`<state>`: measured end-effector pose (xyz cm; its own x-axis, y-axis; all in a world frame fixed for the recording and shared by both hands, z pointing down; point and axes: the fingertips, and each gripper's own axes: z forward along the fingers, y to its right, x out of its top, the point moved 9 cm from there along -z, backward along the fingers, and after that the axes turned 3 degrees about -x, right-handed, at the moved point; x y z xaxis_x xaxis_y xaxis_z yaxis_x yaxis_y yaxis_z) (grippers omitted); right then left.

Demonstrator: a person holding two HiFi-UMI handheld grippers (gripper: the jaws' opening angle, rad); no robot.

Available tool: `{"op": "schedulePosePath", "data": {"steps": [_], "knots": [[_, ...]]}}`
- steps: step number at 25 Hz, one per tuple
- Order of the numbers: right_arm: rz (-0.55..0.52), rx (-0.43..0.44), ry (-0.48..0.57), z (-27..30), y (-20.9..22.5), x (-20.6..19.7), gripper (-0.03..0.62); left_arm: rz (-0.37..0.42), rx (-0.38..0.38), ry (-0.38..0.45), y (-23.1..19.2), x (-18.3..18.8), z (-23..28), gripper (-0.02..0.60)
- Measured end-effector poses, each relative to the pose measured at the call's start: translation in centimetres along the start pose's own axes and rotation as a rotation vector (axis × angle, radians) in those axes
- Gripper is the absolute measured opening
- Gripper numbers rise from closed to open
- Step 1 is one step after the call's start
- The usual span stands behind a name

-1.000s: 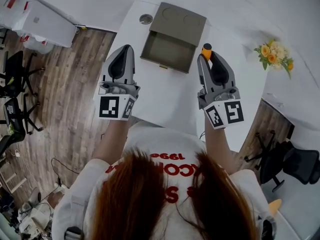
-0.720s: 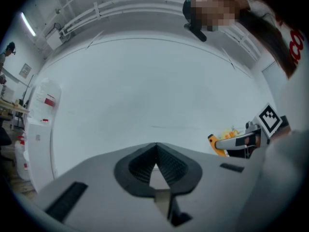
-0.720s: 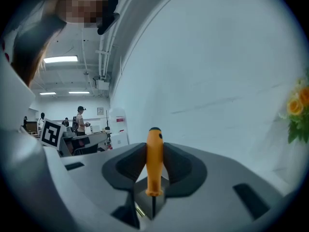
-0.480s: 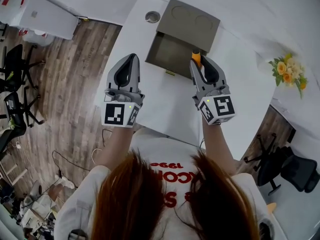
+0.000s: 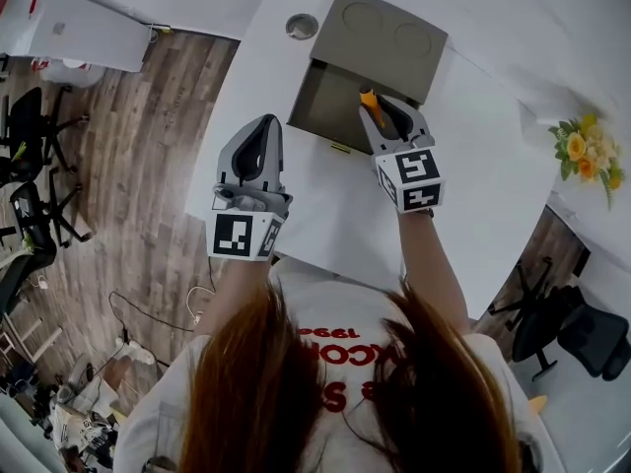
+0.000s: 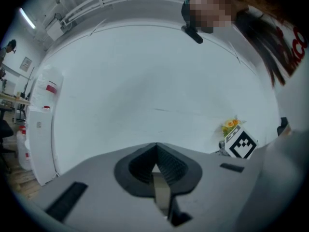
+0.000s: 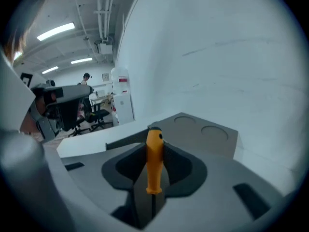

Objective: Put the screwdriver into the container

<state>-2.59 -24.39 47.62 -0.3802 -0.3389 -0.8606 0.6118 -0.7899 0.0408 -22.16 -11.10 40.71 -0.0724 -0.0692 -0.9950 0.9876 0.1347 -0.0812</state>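
Screwdriver (image 5: 370,104): only the orange handle shows, and the shaft is hidden inside the jaws. It sits above the near right corner of the open tray, apparently not yet resting inside.
Right gripper (image 5: 383,116): the jaws are closed on the screwdriver, with the handle standing out past the jaw tips. It is angled toward the tray, probably so the handle goes in first.
Container (image 5: 320,101): an olive-grey box on the white table (image 5: 325,195). Its tray is open on the person's side and looks empty where visible.
Lid (image 5: 385,37): folded back flat behind the tray, with two round recesses on top. This leaves the tray mouth clear for the drop.
Left gripper (image 5: 266,124): the jaws are together with nothing between them. It is held over the table left of the container and apart from it, seemingly idle and out of the way.
Step judged: lower the screwdriver into the tray, then release it.
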Motion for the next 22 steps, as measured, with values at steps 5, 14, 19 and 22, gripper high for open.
{"op": "schedulePosePath", "data": {"steps": [5, 14, 19, 22], "knots": [[-0.063, 0.016, -0.147, 2.4, -0.2, -1.2, 0.114, -0.001, 0.015, -0.019, -0.4, -0.7, -0.1, 0.005], [-0.182, 0.048, -0.379, 6.4, -0.9, -2.2, 0.137, -0.004, 0.035, -0.035, -1.2, -1.1, -0.1, 0.005], [-0.103, 0.037, -0.290, 5.6, -0.4, -1.5, 0.139, 0.002, 0.036, -0.027, -1.4, -0.8, -0.2, 0.005], [-0.067, 0.005, -0.174, 4.3, 0.2, -0.1, 0.082, 0.009, 0.037, -0.013, -1.6, -0.2, -0.1, 0.005]]}}
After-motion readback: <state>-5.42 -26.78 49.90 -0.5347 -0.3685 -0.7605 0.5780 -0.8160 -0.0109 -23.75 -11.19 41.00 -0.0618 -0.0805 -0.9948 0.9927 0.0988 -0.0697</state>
